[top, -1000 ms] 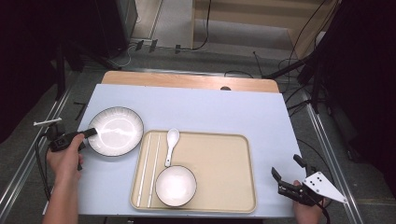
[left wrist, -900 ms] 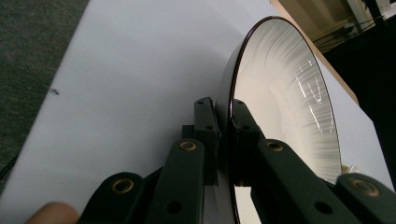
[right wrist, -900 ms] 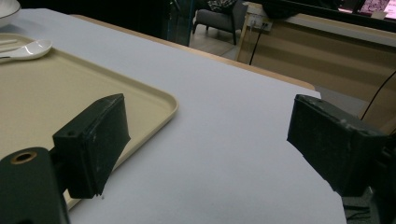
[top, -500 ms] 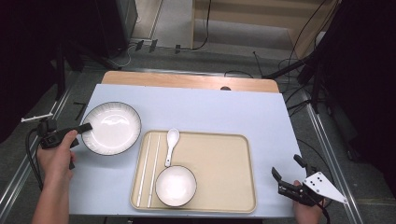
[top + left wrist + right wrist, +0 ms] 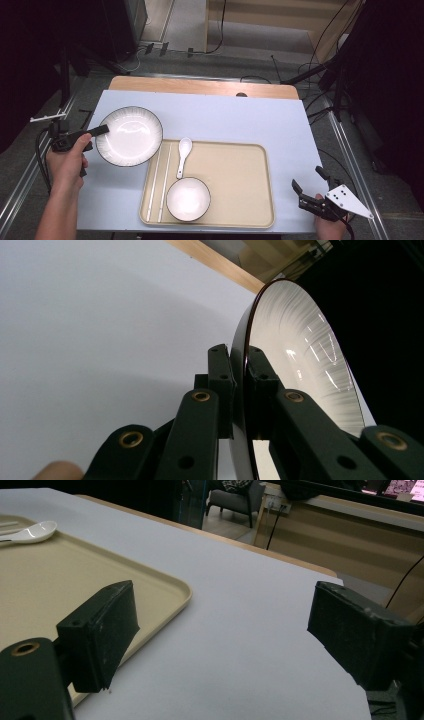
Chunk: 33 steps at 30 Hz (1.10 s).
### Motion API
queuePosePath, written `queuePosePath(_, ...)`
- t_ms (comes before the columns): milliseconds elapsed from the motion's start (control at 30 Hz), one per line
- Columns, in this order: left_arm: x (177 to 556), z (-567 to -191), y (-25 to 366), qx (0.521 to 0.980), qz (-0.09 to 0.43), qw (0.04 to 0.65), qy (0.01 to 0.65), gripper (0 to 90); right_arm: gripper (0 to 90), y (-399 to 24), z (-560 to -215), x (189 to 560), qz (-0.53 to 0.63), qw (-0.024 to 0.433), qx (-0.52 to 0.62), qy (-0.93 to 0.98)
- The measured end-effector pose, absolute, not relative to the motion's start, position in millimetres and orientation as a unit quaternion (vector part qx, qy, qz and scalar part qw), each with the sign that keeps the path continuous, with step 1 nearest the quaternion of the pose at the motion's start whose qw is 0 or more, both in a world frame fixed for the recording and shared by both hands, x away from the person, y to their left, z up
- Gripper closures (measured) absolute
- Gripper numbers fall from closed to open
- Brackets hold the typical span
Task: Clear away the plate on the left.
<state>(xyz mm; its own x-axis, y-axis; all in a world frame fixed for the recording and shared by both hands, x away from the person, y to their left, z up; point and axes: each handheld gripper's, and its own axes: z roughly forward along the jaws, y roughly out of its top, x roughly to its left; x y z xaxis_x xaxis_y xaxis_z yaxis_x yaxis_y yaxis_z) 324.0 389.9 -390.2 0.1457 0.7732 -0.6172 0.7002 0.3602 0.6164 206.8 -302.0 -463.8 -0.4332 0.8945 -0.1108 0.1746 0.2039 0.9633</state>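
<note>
the left gripper (image 5: 100,131) clamps the rim of a white plate (image 5: 129,135) (dark-edged, ribbed inside), holding it at the left of the table (image 5: 240,120), its right edge overlapping the beige tray (image 5: 235,180). on the tray lie chopsticks (image 5: 159,182), a spoon (image 5: 183,155) and a bowl (image 5: 188,198). the right gripper (image 5: 310,186), jaws wide apart and empty, rests by the table's near right corner.

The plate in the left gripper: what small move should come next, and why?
Probably carry the plate right and a little further over the tray. The left gripper is clamped on its rim, the plate's edge already overlaps the tray's corner, and the tray's right half lies bare beside the small bowl.
</note>
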Motion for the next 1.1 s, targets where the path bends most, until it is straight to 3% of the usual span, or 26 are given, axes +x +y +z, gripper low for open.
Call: queuePosePath(1100,360,-391,317,0.61,-0.016,0.5,0.615,85.5,13.0,-302,-463,206,0.498,0.364,0.388,0.685)
